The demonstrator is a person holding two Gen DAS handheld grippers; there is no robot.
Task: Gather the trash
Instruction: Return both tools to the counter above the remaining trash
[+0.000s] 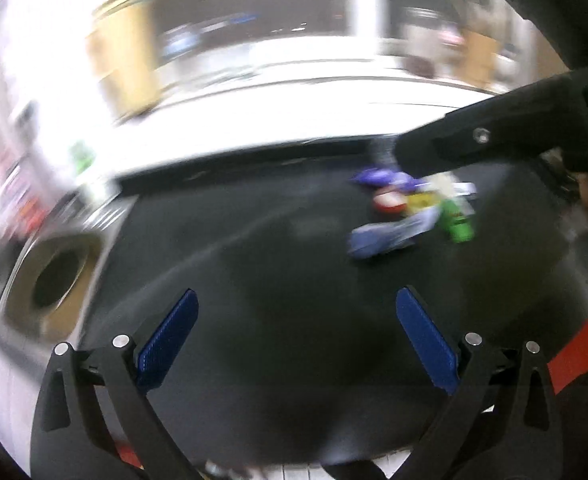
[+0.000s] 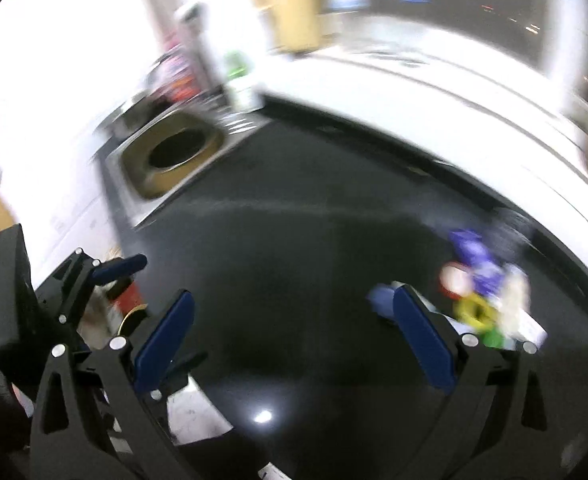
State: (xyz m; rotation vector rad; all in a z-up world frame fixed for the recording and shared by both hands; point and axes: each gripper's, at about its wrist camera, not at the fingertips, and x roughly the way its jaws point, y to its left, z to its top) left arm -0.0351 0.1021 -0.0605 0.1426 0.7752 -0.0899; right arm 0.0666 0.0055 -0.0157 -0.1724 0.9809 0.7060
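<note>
A small pile of trash (image 1: 409,208) lies on the black counter (image 1: 254,264) at the far right: purple and blue wrappers, a red-rimmed lid, a yellow piece and a green bottle (image 1: 457,220). My left gripper (image 1: 295,312) is open and empty, well short of the pile. The right gripper's body (image 1: 493,140) hangs above the pile. In the right wrist view the pile (image 2: 481,288) sits just past my right finger; my right gripper (image 2: 294,312) is open and empty. Both views are blurred.
A round trash opening in a metal frame (image 1: 54,276) is set into the counter at the left; it also shows in the right wrist view (image 2: 174,152). A white ledge (image 1: 294,104) runs behind the counter. The left gripper (image 2: 54,300) shows at the lower left.
</note>
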